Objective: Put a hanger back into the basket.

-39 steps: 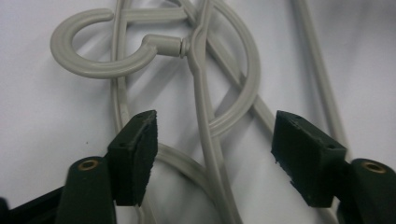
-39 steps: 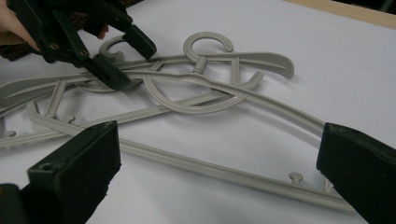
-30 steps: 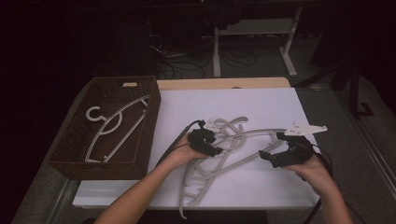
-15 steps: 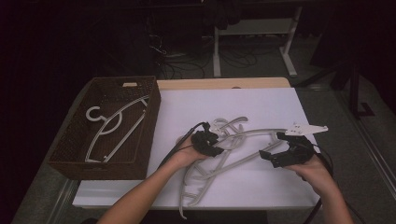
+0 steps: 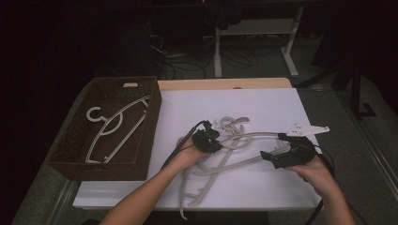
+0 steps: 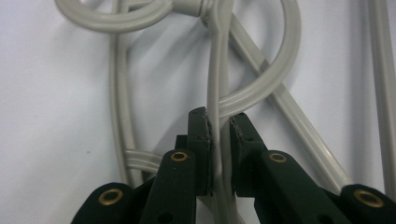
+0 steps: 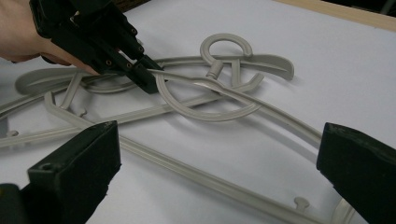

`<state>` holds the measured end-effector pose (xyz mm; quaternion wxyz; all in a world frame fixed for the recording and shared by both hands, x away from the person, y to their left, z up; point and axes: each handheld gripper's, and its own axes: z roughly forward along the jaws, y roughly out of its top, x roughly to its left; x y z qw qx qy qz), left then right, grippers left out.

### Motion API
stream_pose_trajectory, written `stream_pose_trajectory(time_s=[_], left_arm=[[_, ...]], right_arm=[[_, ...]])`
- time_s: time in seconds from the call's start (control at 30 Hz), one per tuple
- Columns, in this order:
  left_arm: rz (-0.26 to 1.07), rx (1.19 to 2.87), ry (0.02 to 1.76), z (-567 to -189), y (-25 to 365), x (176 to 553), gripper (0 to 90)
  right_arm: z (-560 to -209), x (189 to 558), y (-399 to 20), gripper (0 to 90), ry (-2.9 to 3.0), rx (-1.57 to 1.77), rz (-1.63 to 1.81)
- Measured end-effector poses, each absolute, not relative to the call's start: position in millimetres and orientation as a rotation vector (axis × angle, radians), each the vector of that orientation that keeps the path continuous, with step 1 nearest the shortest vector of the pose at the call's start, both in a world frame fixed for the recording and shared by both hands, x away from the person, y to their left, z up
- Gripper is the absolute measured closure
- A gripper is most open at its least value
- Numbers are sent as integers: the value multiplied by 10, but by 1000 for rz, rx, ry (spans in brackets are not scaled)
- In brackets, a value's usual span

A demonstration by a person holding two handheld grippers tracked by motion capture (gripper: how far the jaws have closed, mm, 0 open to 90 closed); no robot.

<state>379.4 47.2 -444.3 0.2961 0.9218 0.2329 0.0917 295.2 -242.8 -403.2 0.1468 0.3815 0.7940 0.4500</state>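
One hanger lies in the basket; beside the basket, left tongs, just closing, clamp a tangled hanger bar, right tongs wide.

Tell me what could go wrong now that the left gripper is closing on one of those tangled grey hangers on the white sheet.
The left gripper, its jaws just closing, pinches only a thin bar of one hanger, so it could twist or slip out when lifted. That bar crosses the hook of another hanger, so lifting may drag the pile along. The right gripper stands wide open over a lower bar, steadying nothing yet.
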Motion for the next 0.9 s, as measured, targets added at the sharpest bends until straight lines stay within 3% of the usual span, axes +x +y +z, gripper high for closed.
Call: stream_pose_trajectory(time_s=[0.47,0.9], left_arm=[[305,2330,707,-3907,691,3867,817],[432,2224,790,-2984,1403,3916,817]], right_arm=[[-3983,2920,-2436,0,2274,1085,1315],[-4000,2929,-2451,0,2274,1096,1314]])
